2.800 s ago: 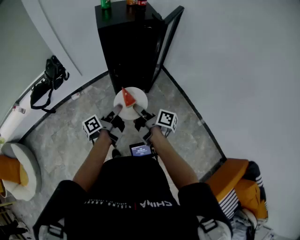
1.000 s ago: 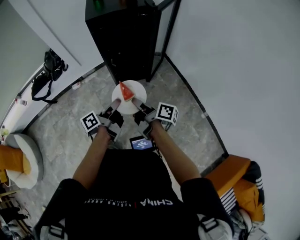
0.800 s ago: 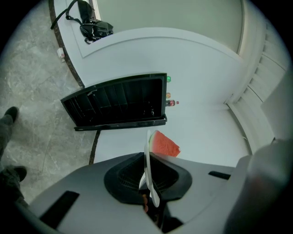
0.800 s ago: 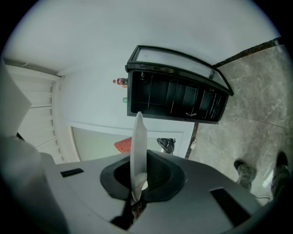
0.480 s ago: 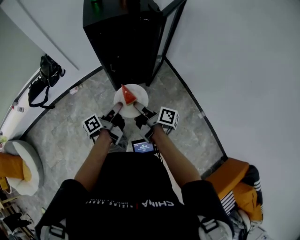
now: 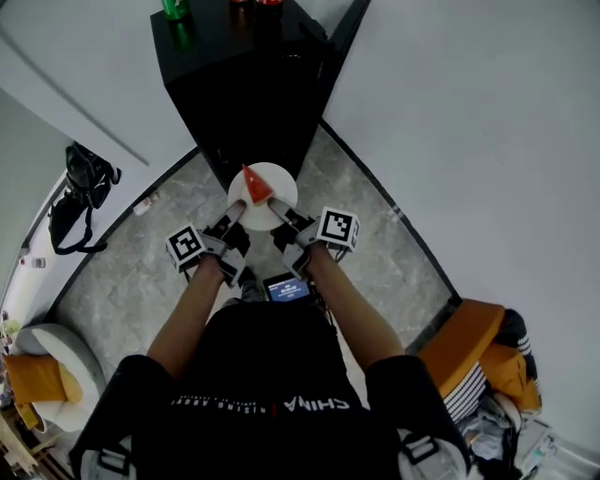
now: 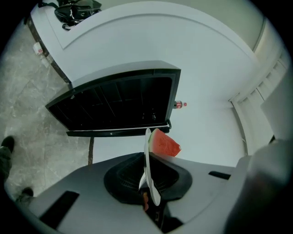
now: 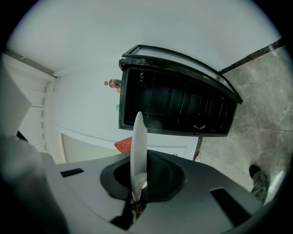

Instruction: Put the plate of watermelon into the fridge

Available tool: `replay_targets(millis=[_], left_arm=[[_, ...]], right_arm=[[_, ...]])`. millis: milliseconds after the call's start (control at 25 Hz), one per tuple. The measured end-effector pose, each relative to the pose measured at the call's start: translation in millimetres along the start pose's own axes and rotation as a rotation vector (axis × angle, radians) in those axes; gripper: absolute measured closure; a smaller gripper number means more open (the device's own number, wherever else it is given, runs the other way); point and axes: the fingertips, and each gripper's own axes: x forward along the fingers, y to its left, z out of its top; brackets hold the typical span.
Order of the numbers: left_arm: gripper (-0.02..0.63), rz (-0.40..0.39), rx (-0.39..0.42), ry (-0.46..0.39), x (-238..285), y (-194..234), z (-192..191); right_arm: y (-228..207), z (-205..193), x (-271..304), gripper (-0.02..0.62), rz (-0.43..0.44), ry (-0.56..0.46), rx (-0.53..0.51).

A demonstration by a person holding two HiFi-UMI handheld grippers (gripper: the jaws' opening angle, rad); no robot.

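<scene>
A white plate carries one red watermelon wedge. I hold it from both sides, above the floor, just in front of the black fridge. My left gripper is shut on the plate's left rim and my right gripper on its right rim. In the left gripper view the plate stands edge-on between the jaws of the left gripper, with the wedge beyond it. The right gripper view shows the plate, the wedge and the right gripper. The fridge interior is dark and its door stands open to the right.
Bottles stand on the fridge top, a green one among them. A black bag lies by the left wall, near a small bottle on the floor. A white seat with an orange cushion is at lower left. Orange furniture is at lower right.
The view has shifted so the fridge top and its bottles show again. The plate stays level in both grippers in front of the fridge. Neither grip has changed.
</scene>
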Motion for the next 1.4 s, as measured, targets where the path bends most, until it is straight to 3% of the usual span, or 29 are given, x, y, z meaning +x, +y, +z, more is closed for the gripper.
replay_targets(millis=[200, 440, 880, 1080, 1240, 1400], left_arm=[[0.572, -0.011, 0.005, 0.033, 12.2, 3.7, 28.2], [0.572, 0.015, 0.001, 0.007, 32.3, 17.0, 48.1], [0.572, 0.043, -0.025, -0.154, 99.0, 19.6, 74.7], [0.572, 0.039, 0.019, -0.207, 126.8, 13.3, 84.5], [0.572, 0.006, -0.001, -0.253, 135.8, 10.3, 91.2], [0.574, 0.036, -0.026, -0.278, 130.4, 18.2, 104.1]], right_arm=[[-2.3, 12.0, 26.5, 0.575, -0.006, -0.034, 0.000], [-14.8, 34.1, 47.5, 0.575, -0.009, -0.004, 0.009], [-24.4, 110.1, 76.0, 0.575, 0.000, 0.151, 0.004], [-24.0, 140.8, 86.7, 0.575, 0.026, 0.212, 0.020], [-22.1, 143.4, 97.9, 0.575, 0.065, 0.274, 0.027], [-26.0, 137.2, 111.0, 0.575, 0.059, 0.276, 0.063]])
